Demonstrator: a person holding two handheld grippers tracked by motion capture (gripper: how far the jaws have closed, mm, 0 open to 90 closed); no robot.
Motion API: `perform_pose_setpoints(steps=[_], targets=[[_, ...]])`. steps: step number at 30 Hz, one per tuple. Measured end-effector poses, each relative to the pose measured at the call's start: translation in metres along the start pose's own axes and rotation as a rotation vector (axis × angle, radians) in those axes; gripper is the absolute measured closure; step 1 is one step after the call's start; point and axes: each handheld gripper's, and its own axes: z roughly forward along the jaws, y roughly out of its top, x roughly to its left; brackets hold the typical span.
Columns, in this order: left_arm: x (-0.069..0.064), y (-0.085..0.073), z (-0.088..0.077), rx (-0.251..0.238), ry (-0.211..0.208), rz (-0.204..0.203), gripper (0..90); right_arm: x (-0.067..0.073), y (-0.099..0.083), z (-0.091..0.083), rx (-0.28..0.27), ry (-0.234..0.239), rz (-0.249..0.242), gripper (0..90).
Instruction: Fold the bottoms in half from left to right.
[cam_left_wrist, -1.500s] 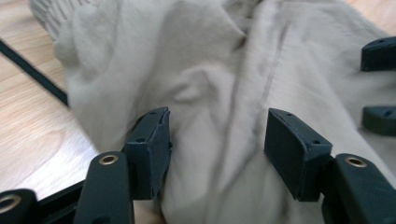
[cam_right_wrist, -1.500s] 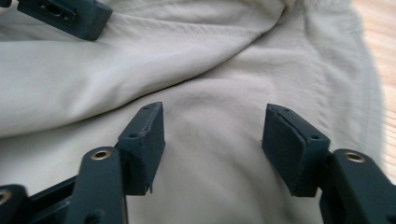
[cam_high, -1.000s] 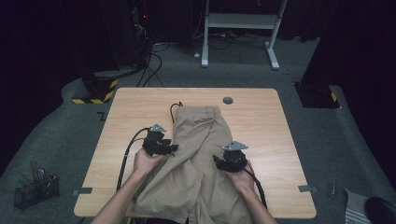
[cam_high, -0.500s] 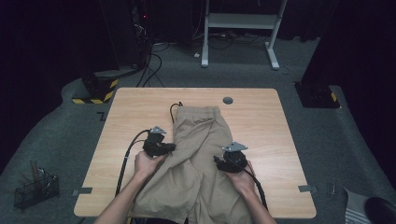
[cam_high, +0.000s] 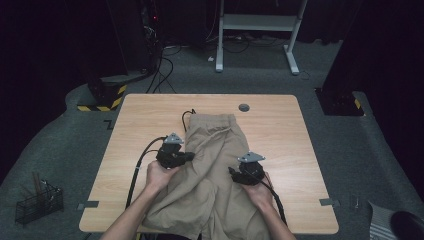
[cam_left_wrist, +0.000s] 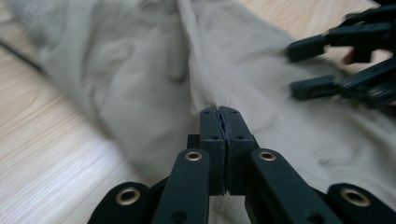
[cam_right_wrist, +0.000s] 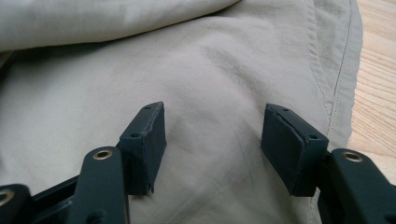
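A pair of khaki trousers (cam_high: 215, 145) lies lengthwise on the wooden table (cam_high: 280, 125), waistband at the far end and legs running off the near edge. My left gripper (cam_high: 189, 157) is at the garment's left side. In the left gripper view its jaws have just been closing and the gripper (cam_left_wrist: 220, 112) now stands shut on a raised fold of the trousers (cam_left_wrist: 140, 70). My right gripper (cam_high: 233, 172) hovers at the right leg. It (cam_right_wrist: 212, 126) is open just above flat cloth (cam_right_wrist: 210, 60), with nothing pinched. The right gripper (cam_left_wrist: 295, 67) also appears open in the left gripper view.
A round grey grommet (cam_high: 244, 107) sits in the table's far edge, and a black cable (cam_high: 187, 116) loops beside the waistband. On the floor are a wire basket (cam_high: 37, 202) at the left, a striped base (cam_high: 102, 97), and a white desk frame (cam_high: 260, 30) behind.
My left gripper has closed on the trousers' fold and risen slightly, drawing the cloth up with it. The right gripper has stayed where it was.
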Motion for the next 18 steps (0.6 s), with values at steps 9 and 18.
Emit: perform_pose_setpoints(steps=[9,18], targets=[[-0.023,0.026,0.026,-0.016,-0.113,-0.001,88.8,-0.001,0.001,0.001,0.001,0.008,0.005,40.0],[-0.041,0.034,0.075,0.063,-0.165,-0.001,88.8,-0.002,0.001,0.001,0.002,0.008,0.008,39.8]])
